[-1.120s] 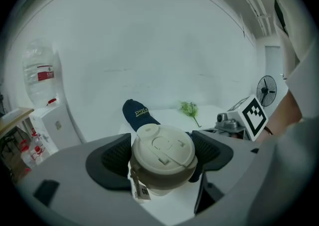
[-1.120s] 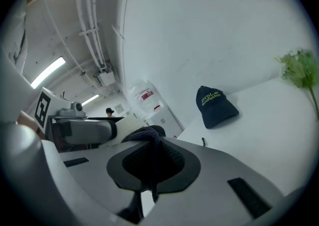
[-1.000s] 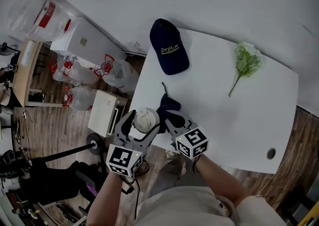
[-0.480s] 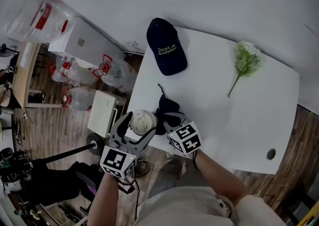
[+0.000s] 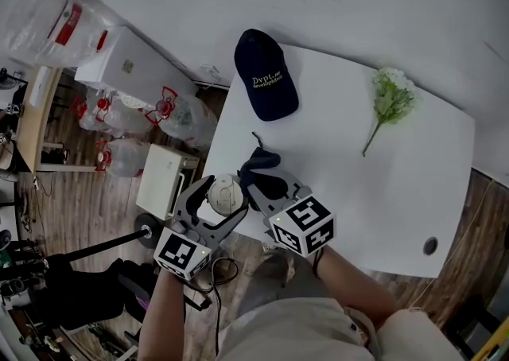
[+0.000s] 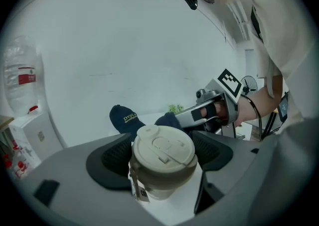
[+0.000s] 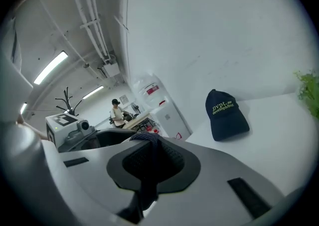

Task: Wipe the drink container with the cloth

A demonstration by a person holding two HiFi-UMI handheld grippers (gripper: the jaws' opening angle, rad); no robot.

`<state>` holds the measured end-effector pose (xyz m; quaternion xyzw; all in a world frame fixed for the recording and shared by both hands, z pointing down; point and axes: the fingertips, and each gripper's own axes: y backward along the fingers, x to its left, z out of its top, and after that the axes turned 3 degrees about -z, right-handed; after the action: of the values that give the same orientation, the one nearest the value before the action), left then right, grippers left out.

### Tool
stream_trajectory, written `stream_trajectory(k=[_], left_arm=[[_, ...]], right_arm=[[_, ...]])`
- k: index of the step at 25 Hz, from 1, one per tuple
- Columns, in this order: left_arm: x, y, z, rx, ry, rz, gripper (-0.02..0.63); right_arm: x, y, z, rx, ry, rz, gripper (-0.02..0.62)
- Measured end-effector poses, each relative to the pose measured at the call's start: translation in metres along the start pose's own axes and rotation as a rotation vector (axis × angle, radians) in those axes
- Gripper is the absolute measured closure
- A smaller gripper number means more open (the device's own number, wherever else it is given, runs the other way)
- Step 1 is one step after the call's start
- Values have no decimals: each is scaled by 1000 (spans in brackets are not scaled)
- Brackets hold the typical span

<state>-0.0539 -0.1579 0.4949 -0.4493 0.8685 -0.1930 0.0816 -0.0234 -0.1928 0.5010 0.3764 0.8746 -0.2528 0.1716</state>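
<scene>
Left gripper (image 5: pixel 227 196) is what I'm steadying with. Its jaws are closed on the sides of the cup (image 6: pixel 162 158), and the padded faces press in from both sides just under the lid. The cup stands upright at the near left edge of the table (image 5: pixel 398 192), lid up towards my head camera, with its long axis roughly vertical. A small tag hangs from its side.

On the other side, the right gripper (image 7: pixel 149 165) has its jaws pinched together on the dark cloth (image 5: pixel 261 164). A fold bunches up over the pads and a strand trails down between them.

What matters for my next move is the lateral offset. From the right gripper the cup lies to the left and a little nearer, with the cloth bundle between the two. In the head view the cloth sits just beside the far right flank of the cup. I can't tell from any view whether the fabric is actually touching the wall.

My judgement is that the wipe is not clearly engaged yet. The right gripper, being the one with the cloth, should come left against the cup and sweep around or down its wall while the left one keeps it from tipping.

Further off, a navy cap (image 5: pixel 266 75) rests at the far left of the table and a flower sprig (image 5: pixel 391 101) lies at the far right, both well clear.
</scene>
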Motion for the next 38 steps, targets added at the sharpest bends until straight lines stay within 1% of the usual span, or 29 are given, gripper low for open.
stream_trajectory(k=[2, 4, 6, 9, 11, 14, 17, 19, 21, 23, 25, 27, 30, 32, 33, 36, 38], left_arm=[[0, 0, 0, -4, -4, -5, 210], [-2, 0, 0, -12, -7, -10, 210], [-3, 0, 1, -21, -10, -11, 210], [-3, 0, 6, -35, 1, -10, 210], [0, 0, 3, -26, -4, 2, 210], [1, 0, 1, -14, -4, 8, 210], [1, 1, 0, -24, 0, 17, 210], [1, 2, 0, -28, 6, 24, 210], [1, 1, 0, -29, 13, 31, 210], [1, 0, 1, -31, 18, 28, 210], [1, -2, 1, -31, 20, 21, 210], [2, -2, 0, -33, 24, 20, 210], [1, -1, 0, -31, 27, 21, 210], [1, 0, 0, -33, 27, 21, 210], [0, -1, 0, -33, 23, 19, 210], [-2, 0, 1, -27, 17, 11, 210], [-2, 0, 1, -19, 17, 7, 210]], right_arm=[[-9, -8, 2, -28, -21, -10, 557], [-22, -15, -4, -17, -37, -38, 557], [-33, -24, -23, 44, -23, -71, 557], [-47, -34, -66, 146, -17, -113, 557], [-56, -34, -96, 219, -21, -145, 557], [-58, -28, -127, 275, -47, -179, 558], [-46, -18, -134, 315, -41, -163, 557], [-29, -7, -128, 328, -34, -110, 557], [-8, 3, -116, 305, -32, -39, 557], [7, 13, -95, 254, -29, 9, 557], [13, 21, -69, 185, -17, 5, 557], [13, 26, -45, 114, -18, -25, 557], [6, 24, -23, 8, -74, -61, 557], [-4, 16, -22, -23, -87, -96, 557], [-11, 10, -27, -20, -92, -117, 557], [-29, -6, -53, 29, -107, -183, 558], [-40, -14, -74, 74, -83, -229, 558]])
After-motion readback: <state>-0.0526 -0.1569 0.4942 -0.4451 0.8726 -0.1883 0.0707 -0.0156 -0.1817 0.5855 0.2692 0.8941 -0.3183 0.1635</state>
